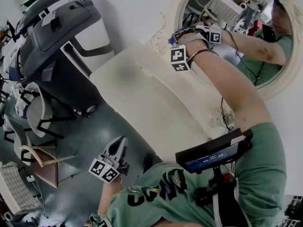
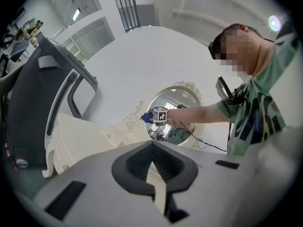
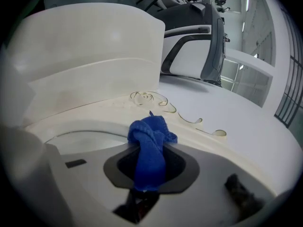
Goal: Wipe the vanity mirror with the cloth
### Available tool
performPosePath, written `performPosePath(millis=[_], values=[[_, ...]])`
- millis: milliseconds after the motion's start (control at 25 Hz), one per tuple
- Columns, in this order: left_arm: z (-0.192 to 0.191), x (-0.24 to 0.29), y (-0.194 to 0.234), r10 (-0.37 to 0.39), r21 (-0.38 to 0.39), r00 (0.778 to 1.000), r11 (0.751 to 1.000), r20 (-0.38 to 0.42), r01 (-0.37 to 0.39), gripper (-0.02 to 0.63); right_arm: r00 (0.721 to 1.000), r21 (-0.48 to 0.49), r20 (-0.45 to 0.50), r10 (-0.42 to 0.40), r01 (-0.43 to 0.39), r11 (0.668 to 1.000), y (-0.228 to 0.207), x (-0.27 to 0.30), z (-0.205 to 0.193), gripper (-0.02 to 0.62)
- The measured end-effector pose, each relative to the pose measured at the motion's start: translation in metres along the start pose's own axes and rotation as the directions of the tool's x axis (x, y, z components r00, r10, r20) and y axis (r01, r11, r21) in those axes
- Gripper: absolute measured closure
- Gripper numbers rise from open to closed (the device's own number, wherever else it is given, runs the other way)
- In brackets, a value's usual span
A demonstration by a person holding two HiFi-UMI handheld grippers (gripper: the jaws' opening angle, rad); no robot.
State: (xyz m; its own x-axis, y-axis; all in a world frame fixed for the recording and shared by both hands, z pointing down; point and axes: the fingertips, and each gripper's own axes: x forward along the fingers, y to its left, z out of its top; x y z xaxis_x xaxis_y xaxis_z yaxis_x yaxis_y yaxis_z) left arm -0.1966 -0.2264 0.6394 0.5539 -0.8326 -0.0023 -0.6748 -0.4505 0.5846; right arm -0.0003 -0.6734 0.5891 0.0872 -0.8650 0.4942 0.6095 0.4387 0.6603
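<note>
Firstly, head view: my right gripper (image 1: 180, 35) is up at the vanity mirror (image 1: 258, 56), at the left edge of the glass just inside the cream frame (image 1: 181, 6), with the blue cloth (image 1: 171, 40) showing at its tip. My left gripper (image 1: 116, 150) hangs low beside my body, well apart from the vanity top (image 1: 142, 93), and takes no part. Left gripper view: its jaws stand together with nothing between them; beyond them the mirror shows, with the right gripper at its left rim. Right gripper view: the jaws are clamped on the cloth, which bunches into a wad past the tips and lies at the inner lip of the frame, near the scroll ornament (image 3: 151, 98). Whether the wad touches glass or only frame I cannot tell. Assessment: the wiping step is in hand, and nearly all the glass lies to the right of the cloth. To do it well I should hold the clamp firm so the cloth cannot slip out, press the wad onto the glass rather than the hard jaw tips, and sweep in overlapping passes from this rim across. Risk noted: the small wad covers little per pass, and the tips could scrape the glass if I lean in too steeply.
</note>
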Motion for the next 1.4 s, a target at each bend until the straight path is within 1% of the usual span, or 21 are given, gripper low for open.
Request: performPosePath(millis=[80,160,320,400,520,640,720,840,920,1000,1080,1200,1280,1320,1400], values=[[0.001,0.006,-0.007,-0.016,0.003,1.0,1.0,-0.002,0.016,0.6,1.0,-0.001,-0.004,0.028,-0.028,1.0,0.01,-0.002,0.001,0.52],[0.002,0.009,-0.013,-0.022,0.006,1.0,1.0,0.0,0.022,0.6,0.996,-0.021,0.0,0.084,-0.084,0.996,0.032,-0.003,0.003,0.52],[0.001,-0.001,-0.022,0.001,0.011,1.0,1.0,0.001,-0.001,0.6,0.976,-0.079,0.009,0.219,-0.218,0.973,0.113,-0.007,0.011,0.52],[-0.003,-0.01,-0.029,0.018,0.016,1.0,1.0,0.001,-0.018,0.6,0.964,-0.08,0.013,0.265,-0.263,0.961,0.153,-0.014,0.011,0.52],[-0.008,-0.02,-0.046,0.037,0.035,0.999,0.999,0.006,-0.037,0.6,0.948,-0.062,0.022,0.319,-0.317,0.946,0.198,-0.03,0.003,0.52],[-0.014,-0.024,-0.075,0.039,0.062,0.999,0.997,0.018,-0.04,0.6,0.922,-0.025,0.034,0.387,-0.386,0.922,0.232,-0.053,-0.014,0.521],[-0.02,-0.025,-0.102,0.031,0.078,0.999,0.996,0.027,-0.033,0.6,0.903,0.002,0.029,0.43,-0.43,0.903,0.251,-0.074,-0.031,0.522],[-0.028,-0.028,-0.151,0.014,0.108,0.999,0.994,0.039,-0.019,0.6,0.879,0.036,0.016,0.477,-0.477,0.878,0.267,-0.109,-0.061,0.523],[-0.031,-0.029,-0.181,0.007,0.132,0.999,0.991,0.051,-0.013,0.6,0.869,0.061,0.01,0.495,-0.494,0.867,0.272,-0.131,-0.08,0.524],[-0.034,-0.031,-0.209,0.0,0.158,0.998,0.987,0.064,-0.01,0.6,0.866,0.084,-0.006,0.501,-0.499,0.863,0.275,-0.151,-0.099,0.525],[-0.037,-0.035,-0.235,-0.005,0.179,0.997,0.984,0.08,-0.009,0.6,0.872,0.097,-0.033,0.488,-0.484,0.87,0.275,-0.171,-0.119,0.525],[-0.04,-0.037,-0.256,-0.011,0.205,0.995,0.979,0.099,-0.01,0.6,0.905,0.092,-0.031,0.425,-0.421,0.902,0.267,-0.184,-0.132,0.525],[-0.039,-0.033,-0.251,-0.017,0.223,0.995,0.975,0.097,-0.005,0.6,0.93,0.135,0.024,0.368,-0.367,0.92,0.253,-0.181,-0.123,0.525],[-0.037,-0.029,-0.248,-0.025,0.232,0.995,0.973,0.095,0.002,0.6,0.94,0.186,0.073,0.333,-0.341,0.921,0.244,-0.184,-0.117,0.525],[-0.029,-0.019,-0.252,-0.057,0.255,0.994,0.966,0.09,0.032,0.6,0.951,0.314,0.198,0.236,-0.29,0.904,0.224,-0.212,-0.111,0.524]])
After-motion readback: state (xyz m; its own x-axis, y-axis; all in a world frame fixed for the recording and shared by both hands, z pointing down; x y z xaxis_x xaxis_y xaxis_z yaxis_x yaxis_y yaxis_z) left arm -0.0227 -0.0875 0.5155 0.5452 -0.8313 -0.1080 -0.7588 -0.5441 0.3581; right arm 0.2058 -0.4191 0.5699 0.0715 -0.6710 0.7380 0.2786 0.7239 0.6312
